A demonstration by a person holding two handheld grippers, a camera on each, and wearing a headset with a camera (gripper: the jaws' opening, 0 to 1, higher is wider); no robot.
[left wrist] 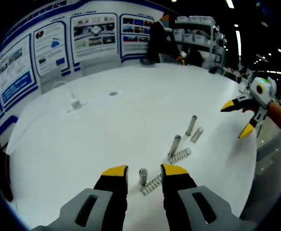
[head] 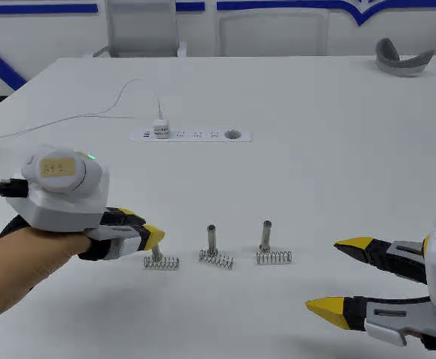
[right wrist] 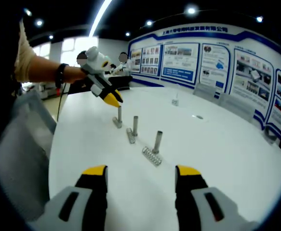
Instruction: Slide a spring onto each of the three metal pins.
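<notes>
- While three pins (head: 211, 239) stand lower centre, a spring (head: 216, 259) lying by each, left tool (left wrist: 145, 171), jaws apart, straddles the leftmost.
- Right tool (head: 323, 274), jaws apart, lower right; bare surface (head: 300, 187) between it and pins.

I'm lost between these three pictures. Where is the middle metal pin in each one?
Head view: the middle pin stands just left of centre, lower half.
Left gripper view: right of centre, second pin up from the bottom.
Right gripper view: just left of centre, second pin away.
Shared landmark: the white plug beyond the pins.
</notes>
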